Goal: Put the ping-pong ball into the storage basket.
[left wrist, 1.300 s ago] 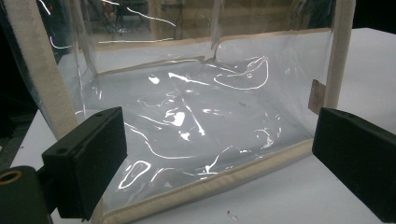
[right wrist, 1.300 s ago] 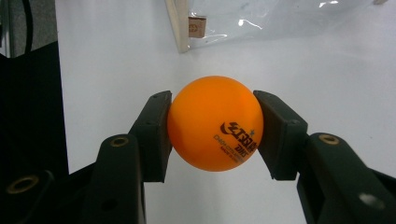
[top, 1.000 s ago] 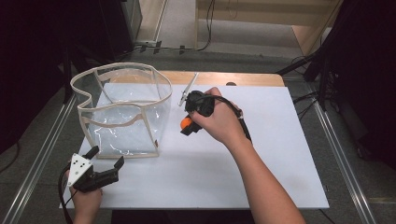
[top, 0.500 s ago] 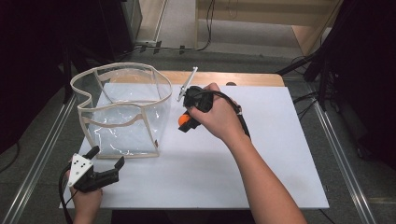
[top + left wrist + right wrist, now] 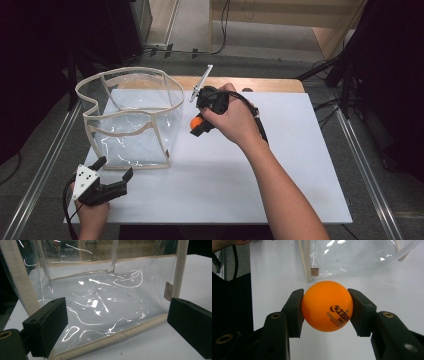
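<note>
The right gripper (image 5: 327, 306) pinched a glossy orange table-tennis ball (image 5: 327, 306) between both black jaws (dark printed lettering faced the camera), above the white table sheet (image 5: 280, 165) just beside the clear plastic bag with cream fabric trim (image 5: 131, 120). The left gripper (image 5: 114, 176), jaws spread wide with nothing between them, rested near the bag's front bottom edge.

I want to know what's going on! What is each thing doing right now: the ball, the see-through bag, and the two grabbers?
orange ball: clamped between the right gripper's jaws, off the table.
clear bag: upright on the white table, top open, nothing visible inside.
right gripper: shut on the ball.
left gripper: open, holding nothing, facing the bag.
</note>
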Available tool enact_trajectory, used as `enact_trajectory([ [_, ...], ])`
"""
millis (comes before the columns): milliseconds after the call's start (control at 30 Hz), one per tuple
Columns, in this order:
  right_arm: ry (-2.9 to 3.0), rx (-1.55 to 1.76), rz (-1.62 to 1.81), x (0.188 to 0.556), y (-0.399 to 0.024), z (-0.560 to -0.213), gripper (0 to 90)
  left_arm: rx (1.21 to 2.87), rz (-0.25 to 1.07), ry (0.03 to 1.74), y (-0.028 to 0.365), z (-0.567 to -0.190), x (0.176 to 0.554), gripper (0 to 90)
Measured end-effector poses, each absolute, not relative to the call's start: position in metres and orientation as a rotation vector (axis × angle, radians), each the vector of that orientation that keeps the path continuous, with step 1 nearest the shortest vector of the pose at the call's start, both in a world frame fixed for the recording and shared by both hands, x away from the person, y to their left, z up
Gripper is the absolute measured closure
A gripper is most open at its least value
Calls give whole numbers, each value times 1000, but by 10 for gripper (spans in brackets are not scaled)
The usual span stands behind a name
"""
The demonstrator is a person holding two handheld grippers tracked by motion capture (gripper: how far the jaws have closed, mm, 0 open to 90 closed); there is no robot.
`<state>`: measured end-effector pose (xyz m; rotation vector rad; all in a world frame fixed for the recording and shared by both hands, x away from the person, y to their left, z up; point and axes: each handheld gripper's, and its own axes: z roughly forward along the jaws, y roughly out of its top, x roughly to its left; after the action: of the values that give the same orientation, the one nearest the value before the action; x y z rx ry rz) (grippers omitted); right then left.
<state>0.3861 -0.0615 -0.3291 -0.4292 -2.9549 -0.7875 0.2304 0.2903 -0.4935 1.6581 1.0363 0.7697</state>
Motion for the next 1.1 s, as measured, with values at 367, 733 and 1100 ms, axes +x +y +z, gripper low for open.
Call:
enact_trajectory([
  [367, -2956, -413, -797, 391, -61, -319, 481, 1660, 769, 1037, 290, -493, 230, 37],
  [733, -2947, -410, -811, 395, -63, -312, 481, 1657, 767, 1037, 290, -493, 230, 37],
  [1100, -2956, -408, -818, 398, -61, -304, 481, 1654, 770, 1039, 290, -493, 230, 37],
])
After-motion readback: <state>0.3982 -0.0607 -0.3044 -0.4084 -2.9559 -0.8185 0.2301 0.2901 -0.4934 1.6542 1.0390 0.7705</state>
